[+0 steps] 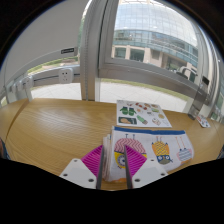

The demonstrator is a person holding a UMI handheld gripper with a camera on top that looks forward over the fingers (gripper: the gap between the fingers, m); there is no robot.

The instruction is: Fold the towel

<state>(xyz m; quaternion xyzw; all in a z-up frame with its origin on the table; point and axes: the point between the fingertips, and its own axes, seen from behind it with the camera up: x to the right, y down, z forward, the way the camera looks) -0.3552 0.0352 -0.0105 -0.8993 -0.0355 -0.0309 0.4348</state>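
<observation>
A white towel (152, 148) printed with pink zigzags and small yellow figures lies on the wooden table (50, 130), just ahead of my fingers and to their right. Its near left edge rises up between my two fingers. My gripper (114, 160) is narrowly closed, with both magenta pads (93, 160) pressing on that bunched edge of the towel. The rest of the towel rests flat on the table beyond the fingertips.
A second printed cloth (140, 112) lies flat farther back on the table. A small object (203, 120) sits at the far right edge. A white socket box (65, 75) is on the wall sill, with large windows (150, 40) behind.
</observation>
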